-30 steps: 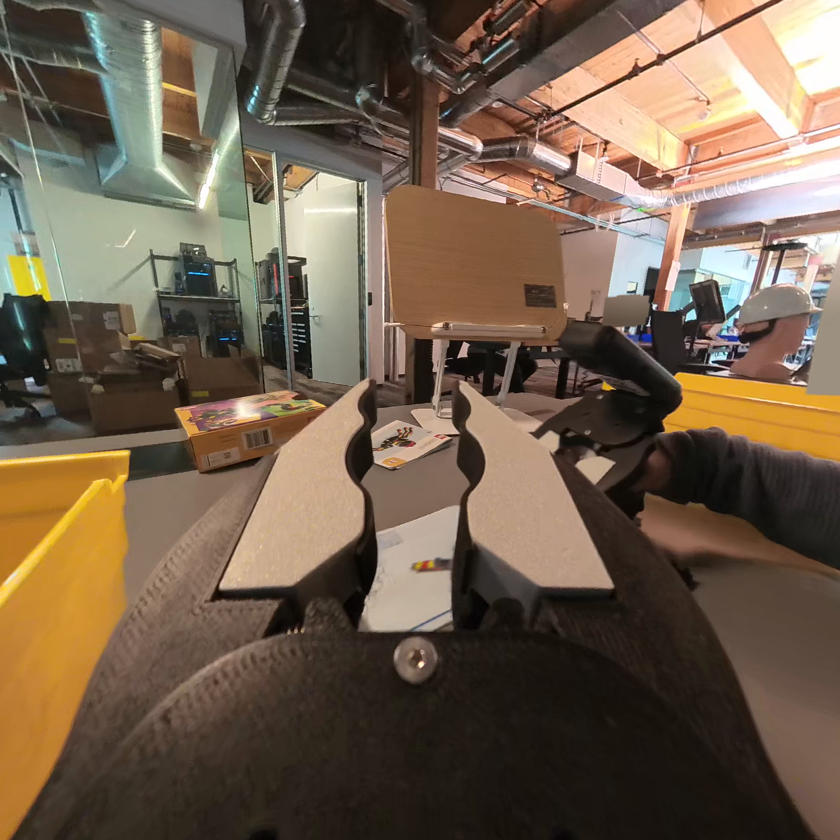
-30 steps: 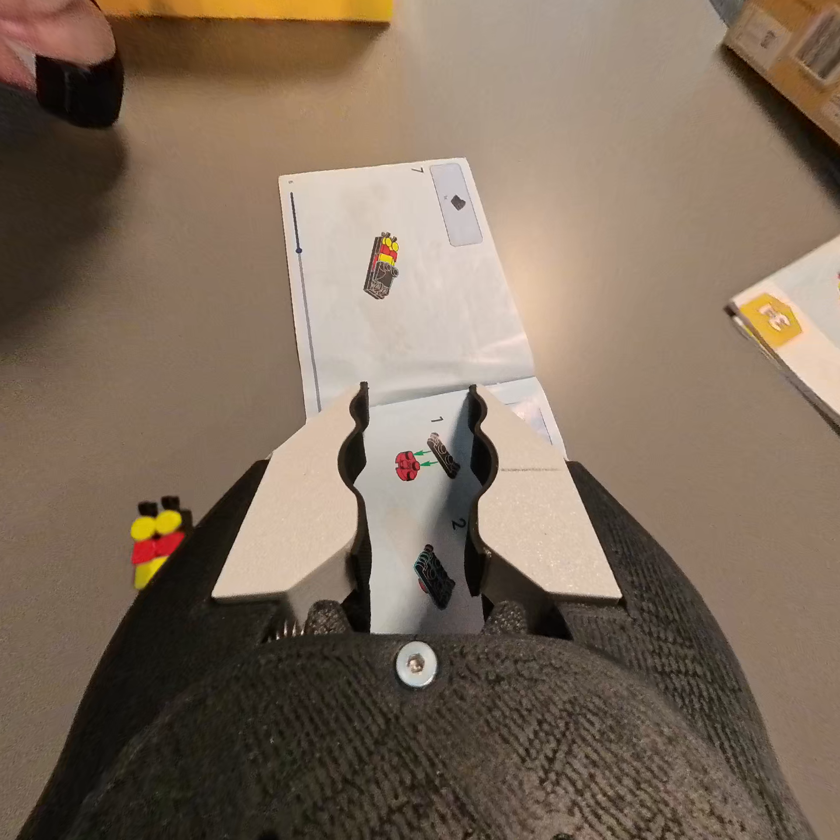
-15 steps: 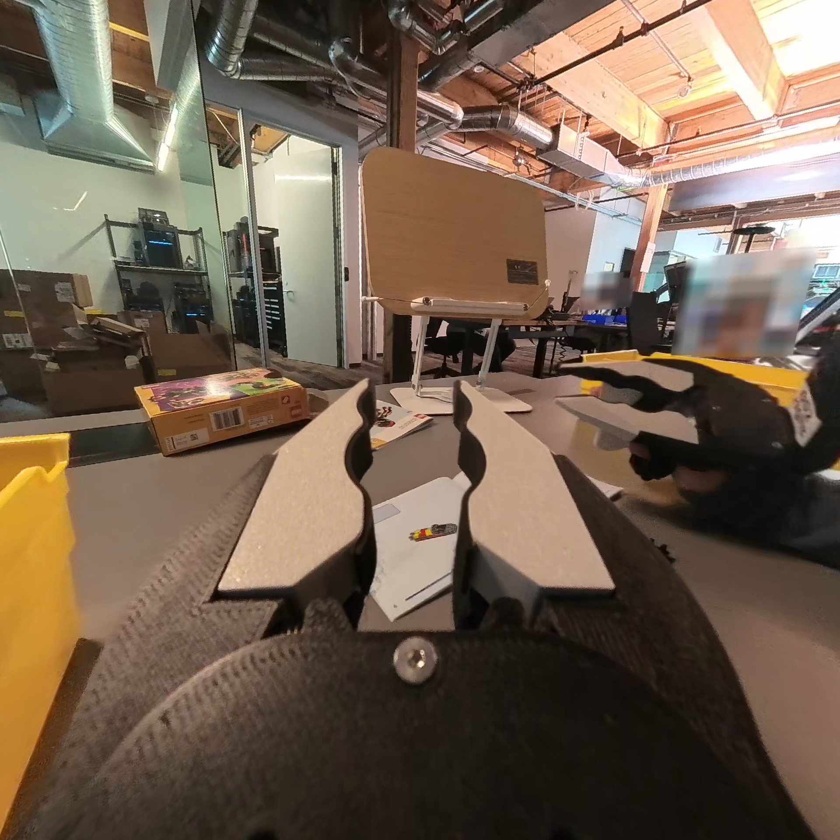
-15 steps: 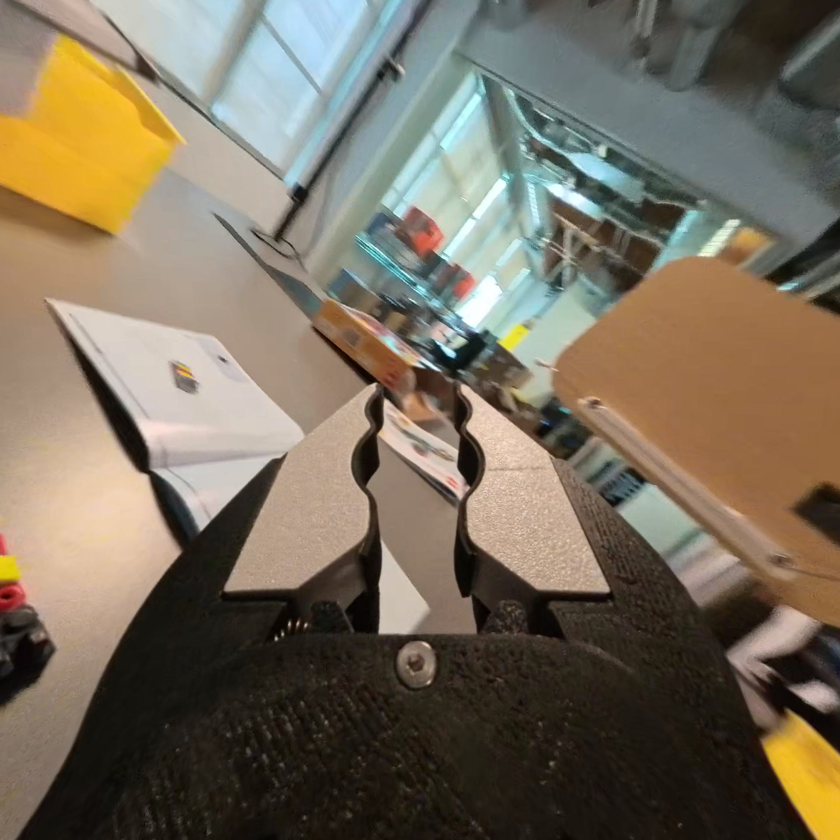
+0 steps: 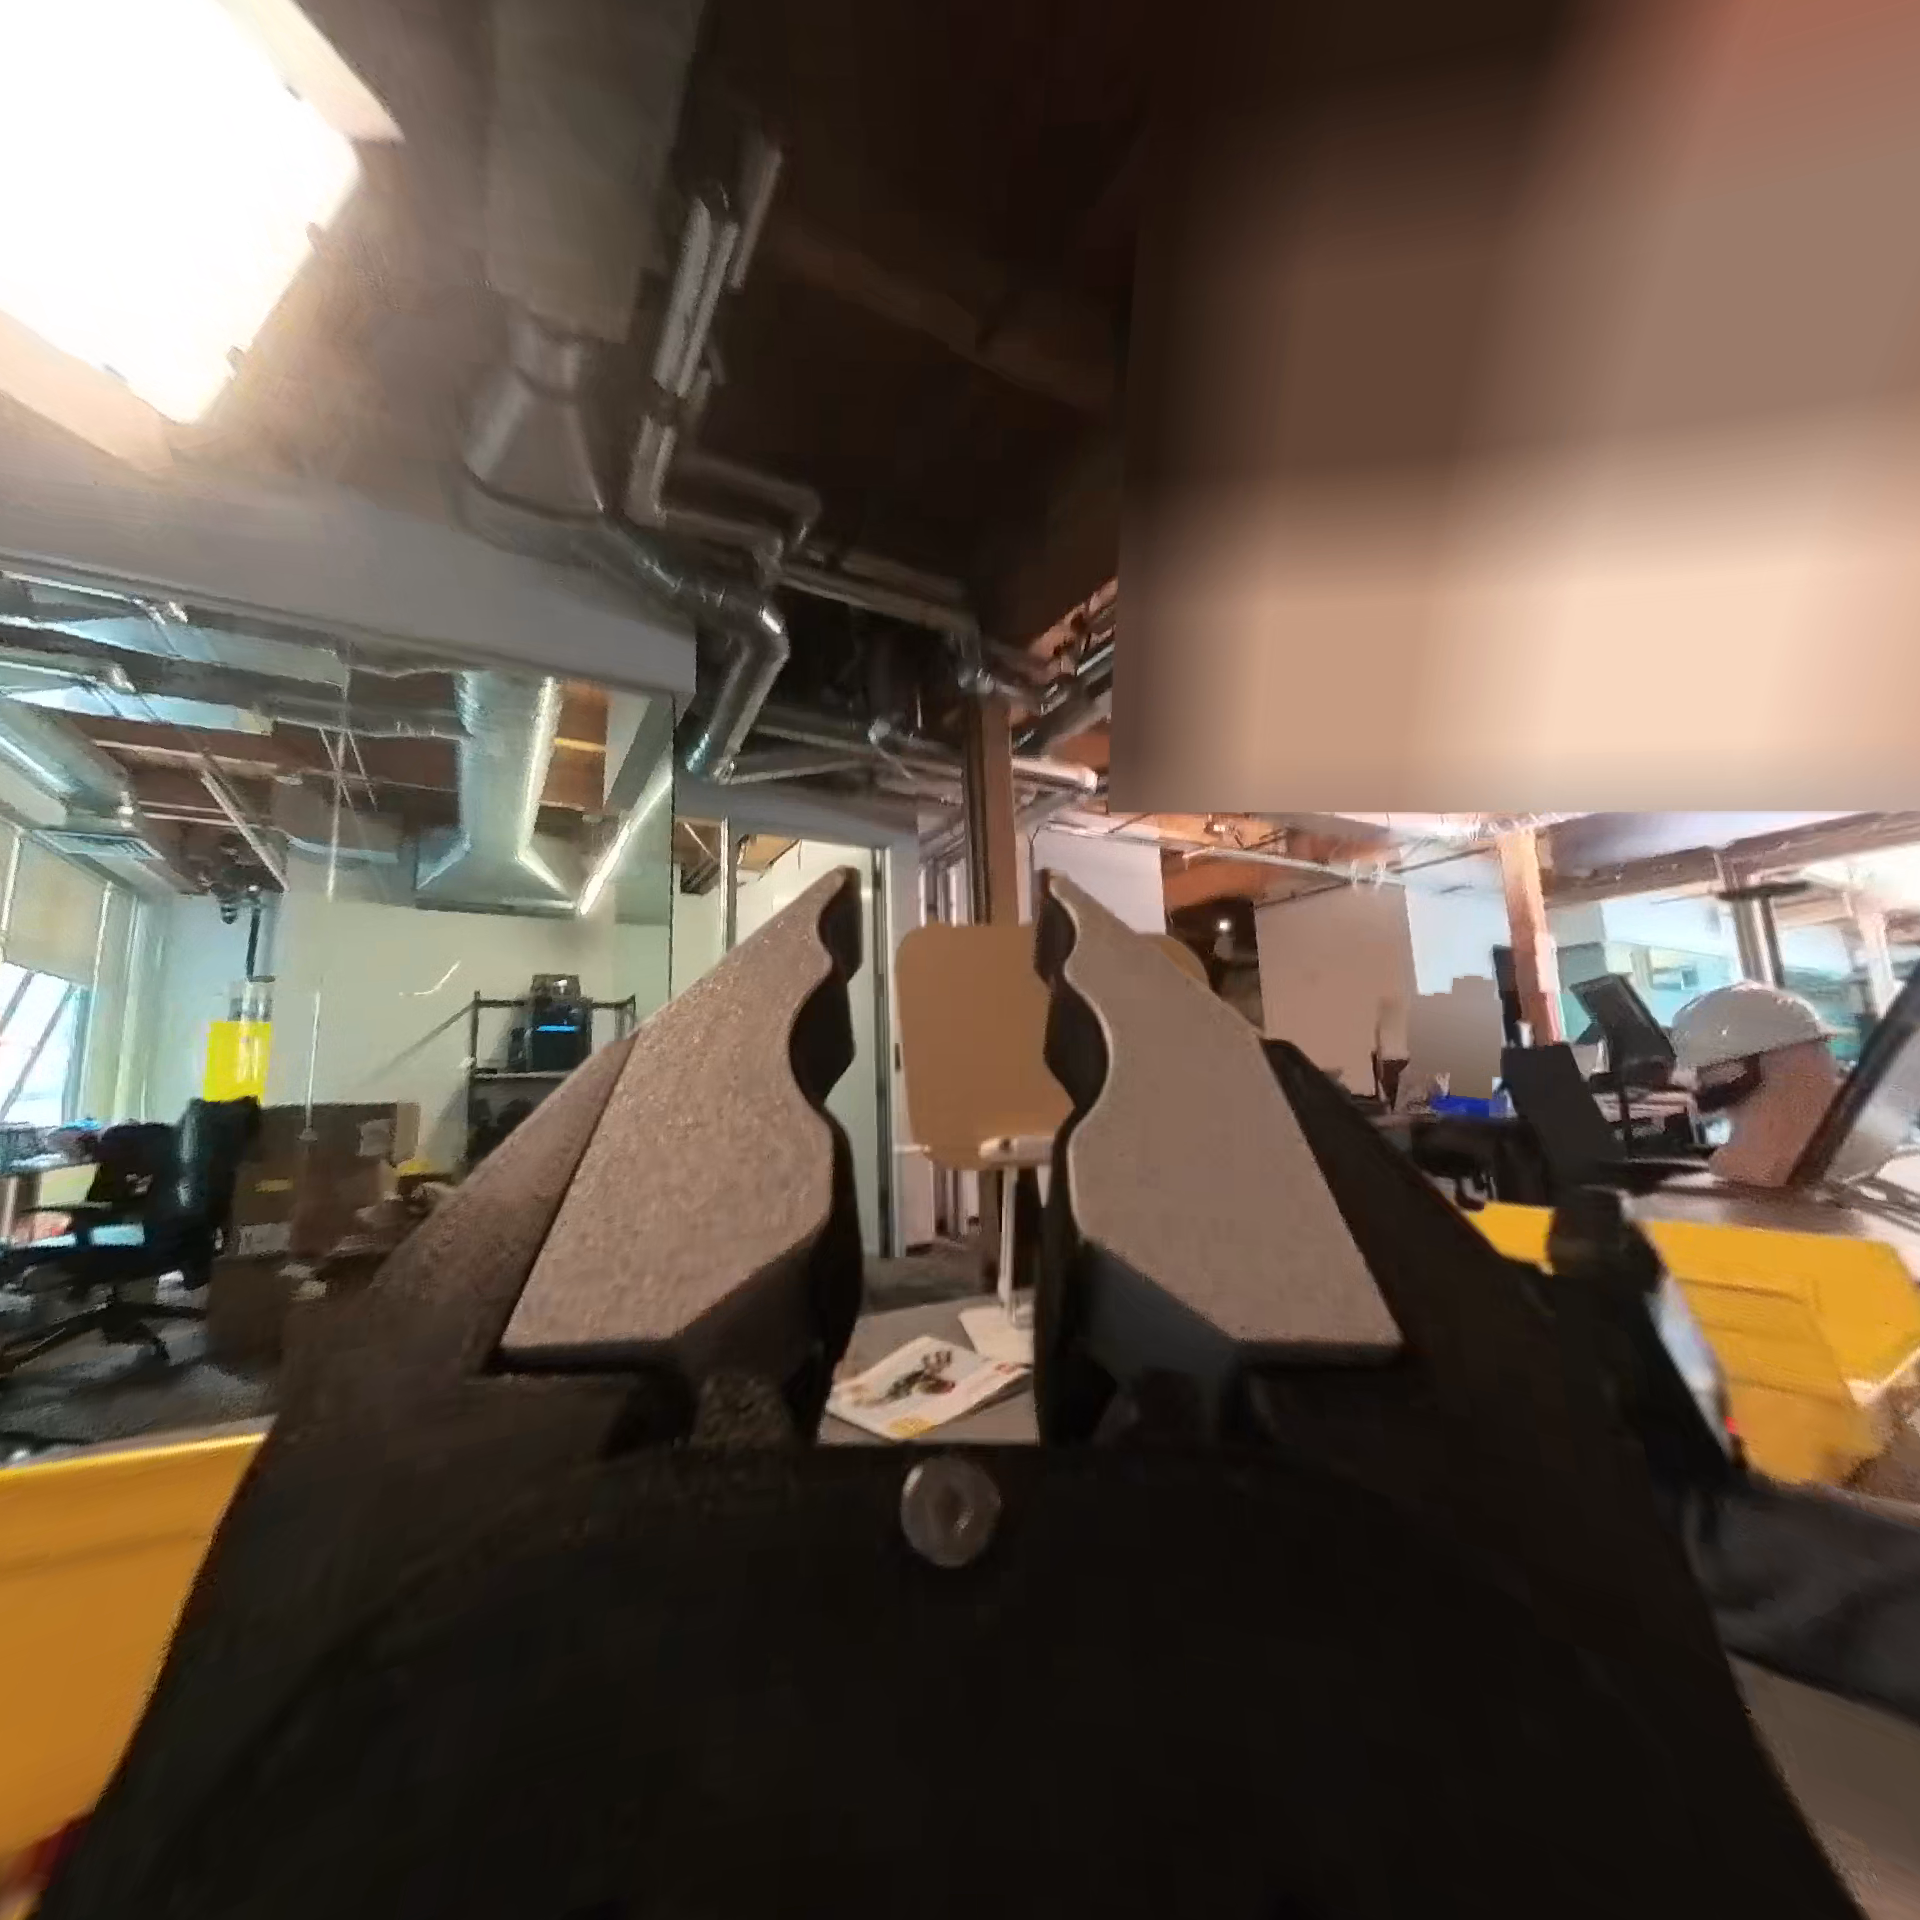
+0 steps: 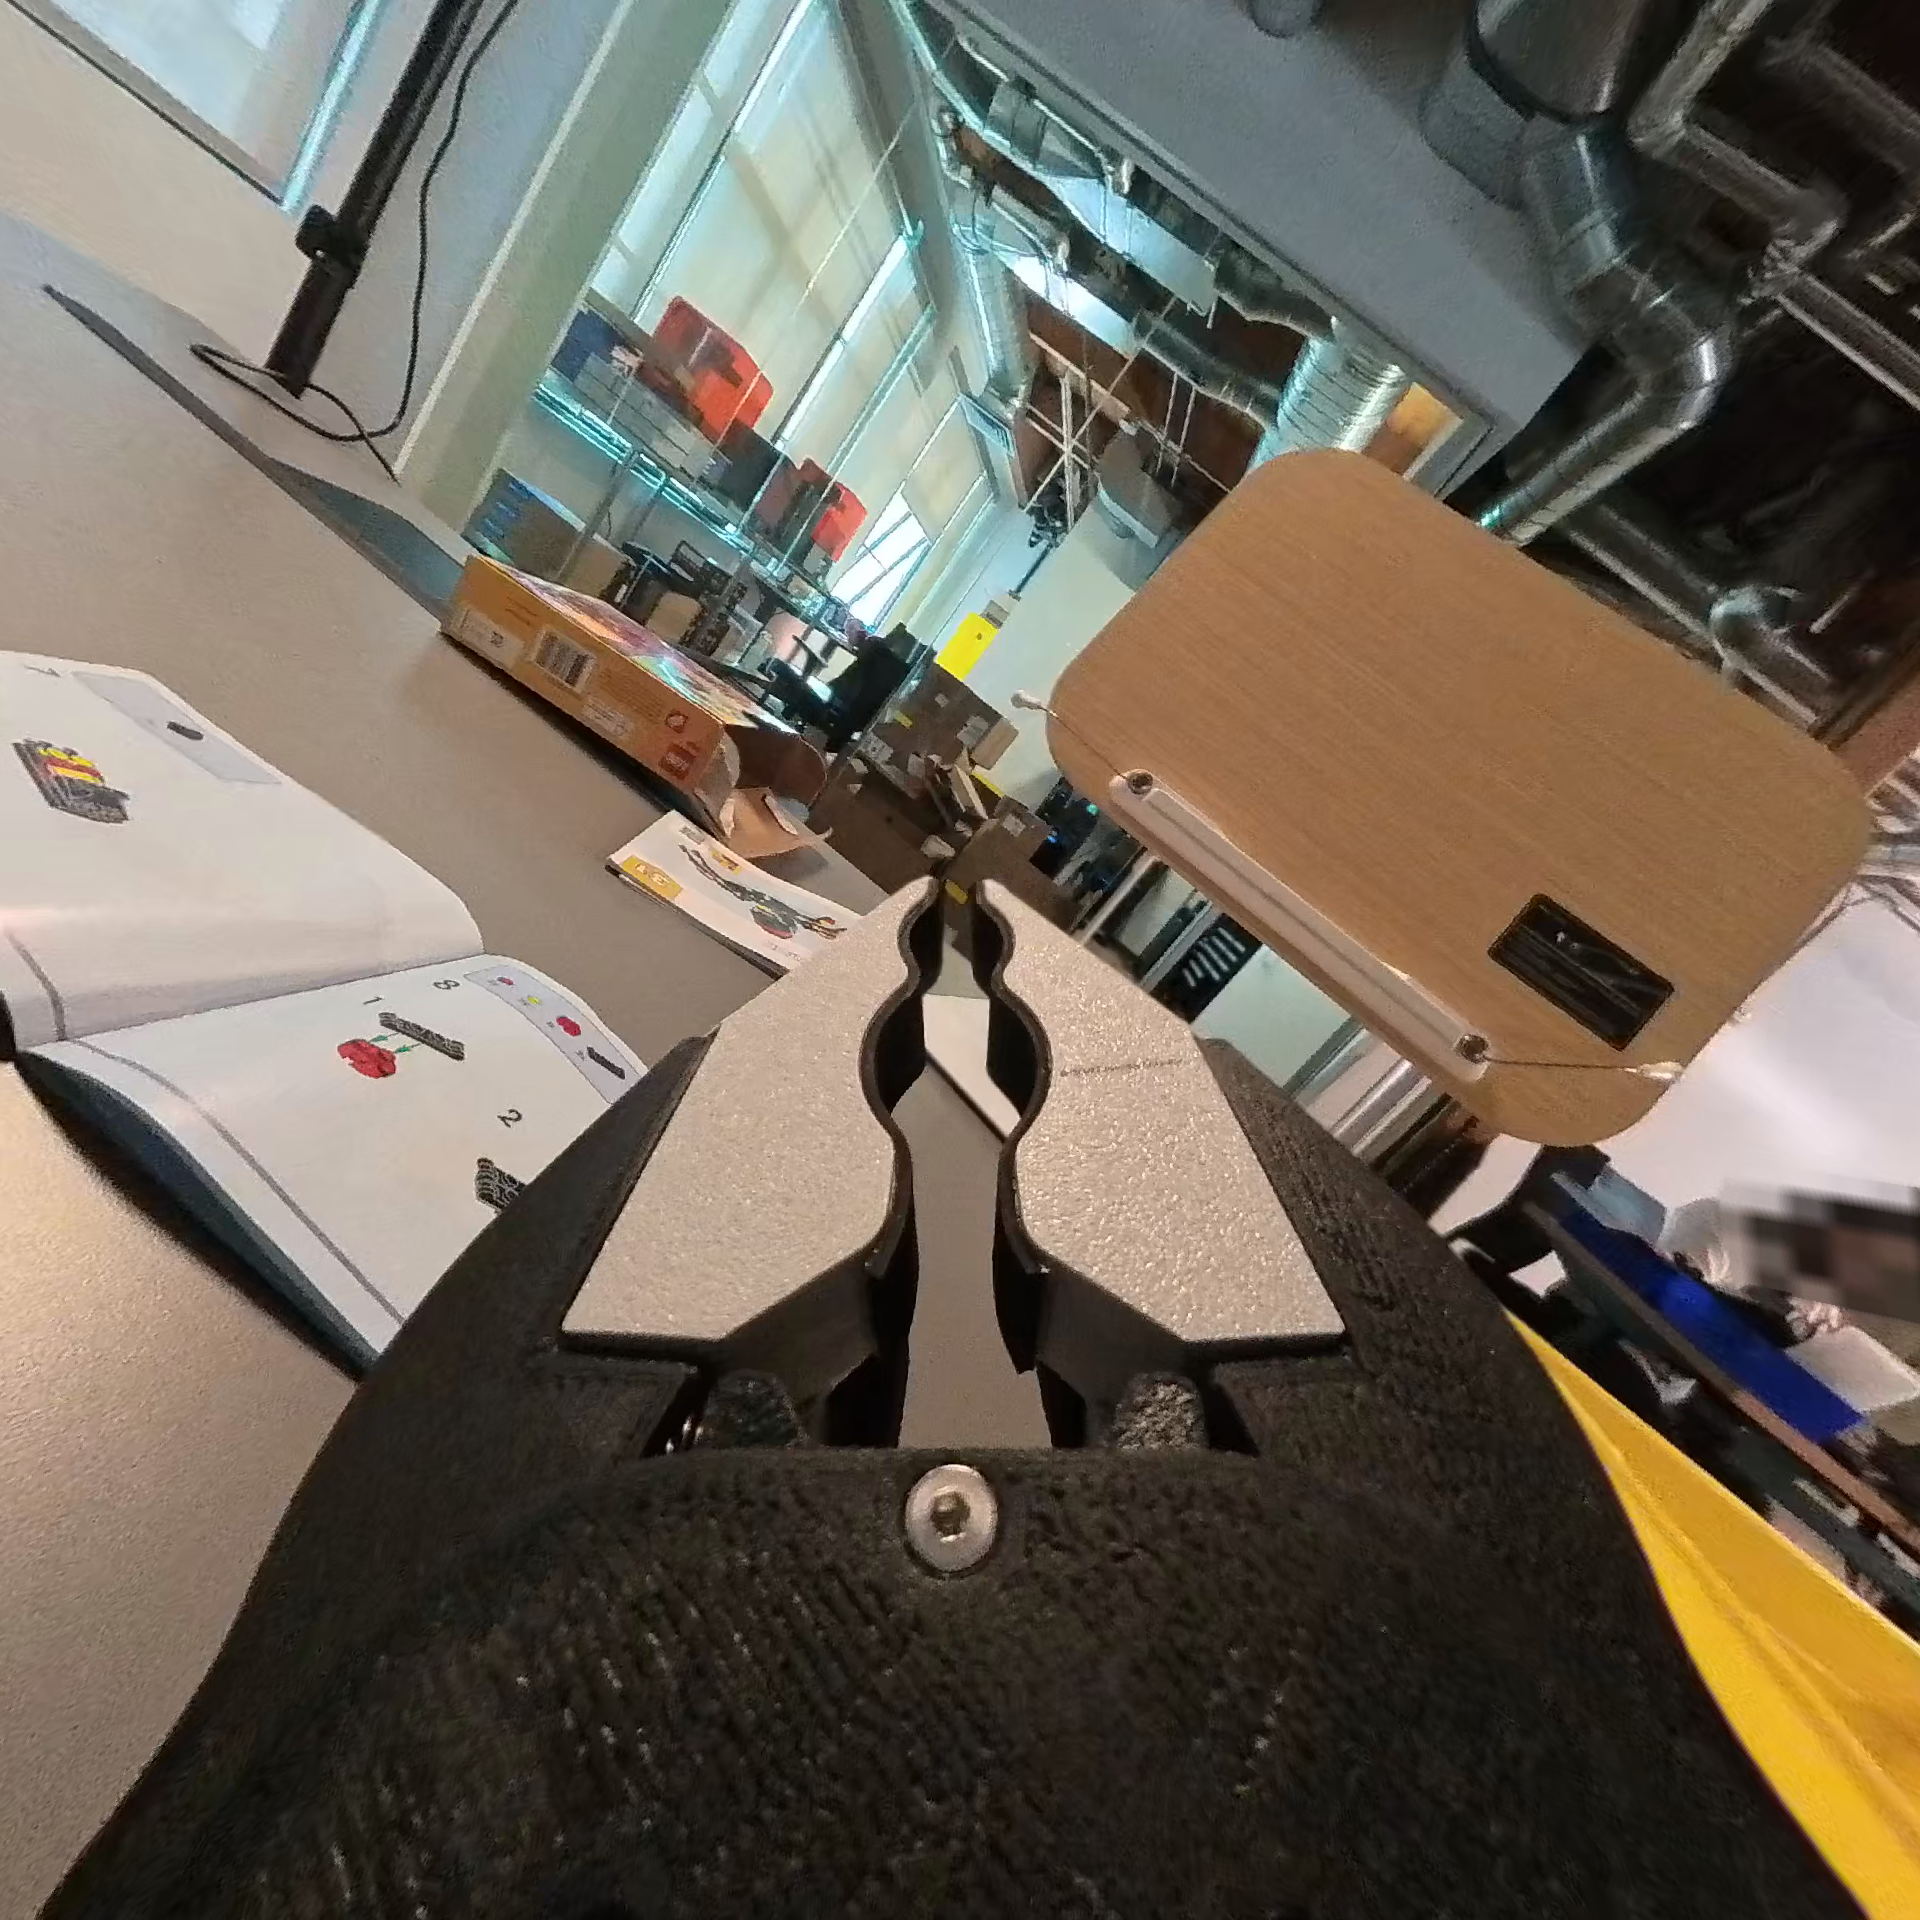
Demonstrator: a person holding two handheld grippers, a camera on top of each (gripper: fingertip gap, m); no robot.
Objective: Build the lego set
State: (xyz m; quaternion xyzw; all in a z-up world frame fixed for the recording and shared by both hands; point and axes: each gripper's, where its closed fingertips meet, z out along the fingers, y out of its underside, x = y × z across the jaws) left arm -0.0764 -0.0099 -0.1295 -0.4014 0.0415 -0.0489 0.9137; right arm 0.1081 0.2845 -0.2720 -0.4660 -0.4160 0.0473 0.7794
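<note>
My left gripper [image 5: 948, 894] is open and empty, tilted up toward the ceiling above the table. My right gripper [image 6: 956, 888] is low over the grey table [image 6: 312, 582], rolled to one side, with its jaws nearly together and nothing between them. An open instruction booklet [image 6: 260, 935] lies on the table to the right gripper's left. A second, closed booklet [image 6: 727, 883] lies farther off and also shows between the left gripper's fingers [image 5: 925, 1387]. The orange Lego box [image 6: 603, 675] lies behind it. No bricks are in view.
A wooden book stand [image 6: 1455, 779] stands at the back of the table and shows in the left wrist view too [image 5: 966, 1039]. Yellow bins sit at the left [image 5: 104, 1558] and right [image 5: 1745, 1330]; one edges the right wrist view [image 6: 1766, 1662]. A dark blurred gripper [image 5: 1621, 1299] is at right.
The left gripper has tilted up, away from the table. The right gripper has swung up from the booklet and its jaws have narrowed. The small yellow-red-black brick stack has left the view.
</note>
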